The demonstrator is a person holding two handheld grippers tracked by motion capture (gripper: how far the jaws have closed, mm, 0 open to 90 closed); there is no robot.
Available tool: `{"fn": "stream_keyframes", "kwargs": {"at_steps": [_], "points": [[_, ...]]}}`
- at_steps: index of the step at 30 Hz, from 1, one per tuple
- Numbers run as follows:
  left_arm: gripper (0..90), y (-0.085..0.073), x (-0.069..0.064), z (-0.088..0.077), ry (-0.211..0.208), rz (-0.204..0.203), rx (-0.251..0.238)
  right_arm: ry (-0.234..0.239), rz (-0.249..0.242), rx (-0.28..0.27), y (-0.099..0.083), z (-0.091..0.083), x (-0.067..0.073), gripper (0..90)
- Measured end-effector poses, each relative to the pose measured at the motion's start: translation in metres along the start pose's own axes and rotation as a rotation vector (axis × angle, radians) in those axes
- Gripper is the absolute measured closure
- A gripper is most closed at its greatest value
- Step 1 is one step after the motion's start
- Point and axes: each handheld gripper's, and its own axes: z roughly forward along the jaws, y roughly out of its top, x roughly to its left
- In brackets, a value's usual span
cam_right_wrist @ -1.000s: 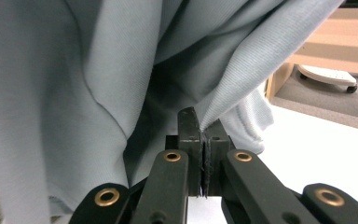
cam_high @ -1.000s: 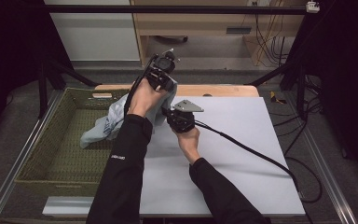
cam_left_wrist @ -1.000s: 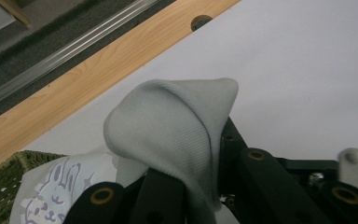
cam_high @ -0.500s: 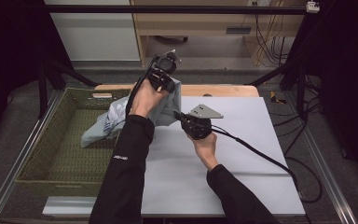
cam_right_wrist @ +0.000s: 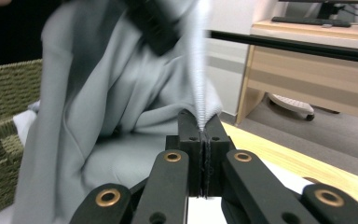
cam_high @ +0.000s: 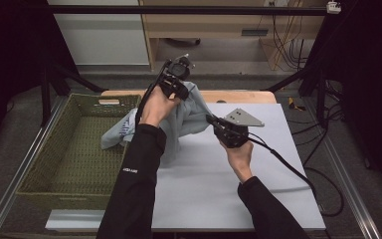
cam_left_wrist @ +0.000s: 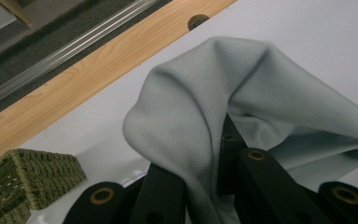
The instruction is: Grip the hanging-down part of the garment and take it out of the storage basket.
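Slippage is my worry: left tool (cam_high: 175, 85) and right tool (cam_high: 218, 124) are both clamped shut on the pale garment (cam_high: 189, 117), and the right only pinches a thin edge, so tugging could free it.

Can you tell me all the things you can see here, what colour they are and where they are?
cloth: one, pale grey-blue, lifted over the table, one end trailing into the basket
basket: one, green woven, left of the table
table: one, white top with a wooden far edge
desk: one, light wood, behind the table
cables: several, black, on the floor at right
left gripper: one, black, raised, shut on the cloth
right gripper: one, black, lower, shut on the cloth's edge
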Motion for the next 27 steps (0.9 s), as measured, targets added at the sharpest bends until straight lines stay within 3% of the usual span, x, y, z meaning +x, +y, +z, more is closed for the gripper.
{"fn": "stream_keyframes", "kwargs": {"at_steps": [4, 5, 13, 27], "points": [[83.1, 0.0, -0.001, 0.002, -0.004, 0.003, 0.006, -0.026, 0.017, -0.013, 0.003, -0.014, -0.012, 89.8], [83.1, 0.0, -0.002, 0.002, -0.004, 0.004, 0.008, -0.037, 0.002, -0.017, 0.004, -0.018, -0.015, 89.8], [83.1, 0.003, -0.01, 0.002, -0.027, 0.013, -0.001, -0.086, 0.0, -0.047, 0.014, -0.039, -0.027, 89.8], [83.1, 0.004, -0.016, 0.001, -0.055, 0.022, -0.009, -0.145, 0.008, -0.07, 0.025, -0.059, -0.038, 89.8]]}}
